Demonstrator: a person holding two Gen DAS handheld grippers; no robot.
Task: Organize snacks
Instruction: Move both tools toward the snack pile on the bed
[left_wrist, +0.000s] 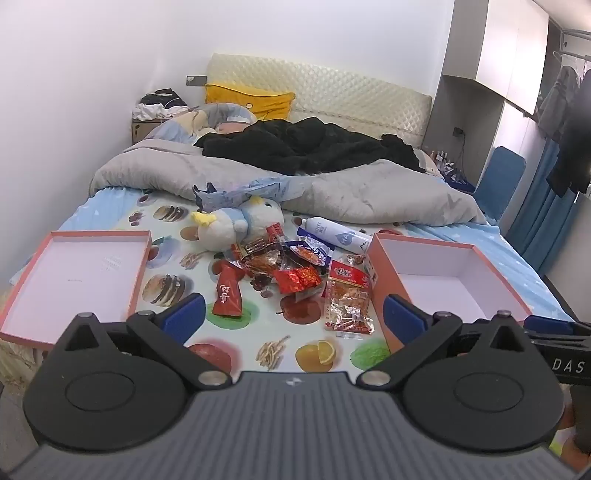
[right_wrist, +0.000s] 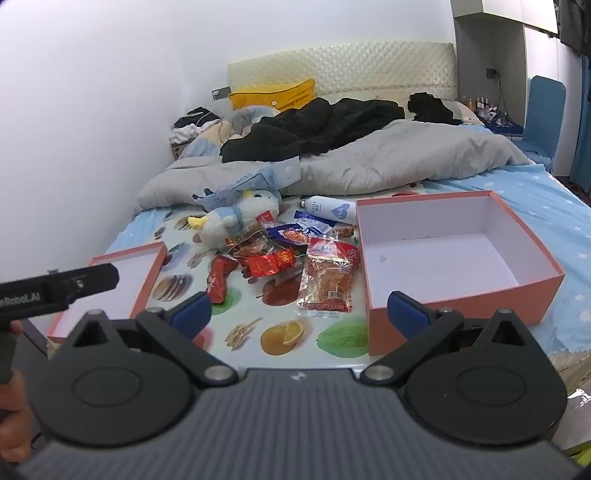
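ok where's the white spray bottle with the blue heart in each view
Left wrist: the white bottle lies right of centre, behind the snack pile.
Right wrist: the white bottle lies just above centre, touching the box's far left corner.
Shared landmark: the deep pink box, right of the bottle in both views.

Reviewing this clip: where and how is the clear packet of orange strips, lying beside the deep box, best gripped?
Probably by its near sealed edge. The clear packet lies flat on the bed sheet, its near end free, so the open right gripper could come in low from the front. The deep box crowds its right side.
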